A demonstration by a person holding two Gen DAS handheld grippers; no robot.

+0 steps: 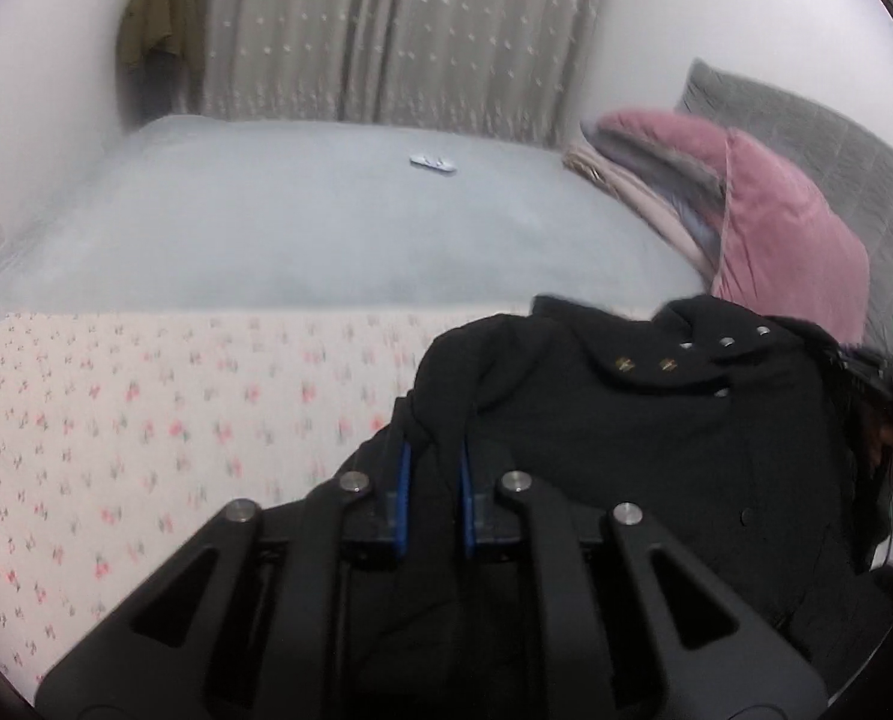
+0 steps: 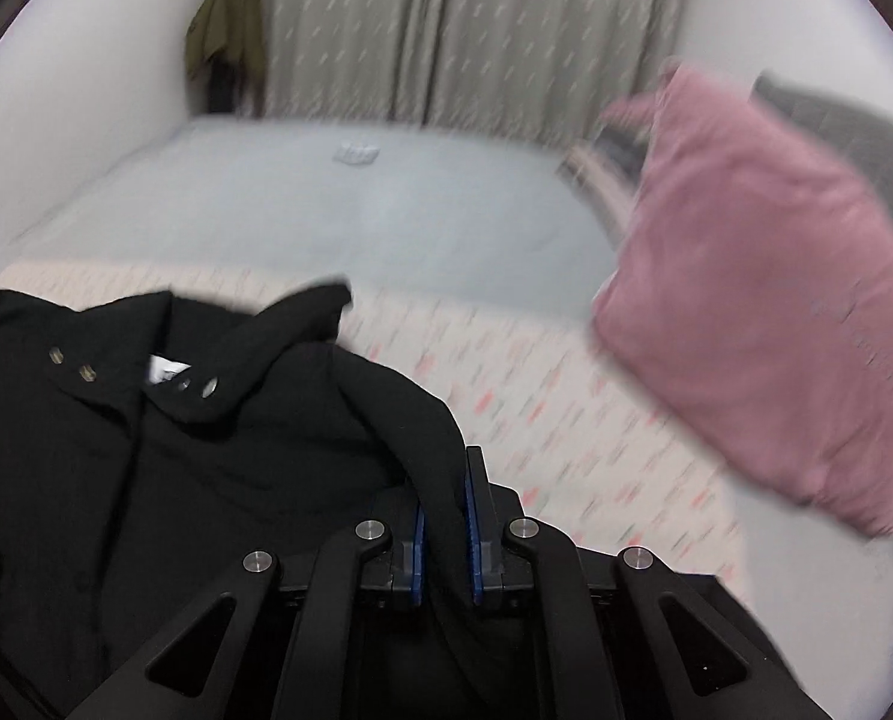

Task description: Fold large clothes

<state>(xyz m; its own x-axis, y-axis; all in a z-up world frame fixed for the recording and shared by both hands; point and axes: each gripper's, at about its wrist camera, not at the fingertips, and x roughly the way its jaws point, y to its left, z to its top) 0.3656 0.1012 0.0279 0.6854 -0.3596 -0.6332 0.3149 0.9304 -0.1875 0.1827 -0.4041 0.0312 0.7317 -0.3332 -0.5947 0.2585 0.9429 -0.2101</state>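
The black garment (image 1: pixel 656 420) is a collared piece with metal snaps and small gold marks. It lies rumpled at the near edge of the floral sheet (image 1: pixel 146 408), its shoulder folds lifted

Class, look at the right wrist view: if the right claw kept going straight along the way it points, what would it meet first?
The right claw is shut on the black coat. Straight ahead lies the floral sheet, probably first, then the pale blue bedspread. Blur leaves depth uncertain.
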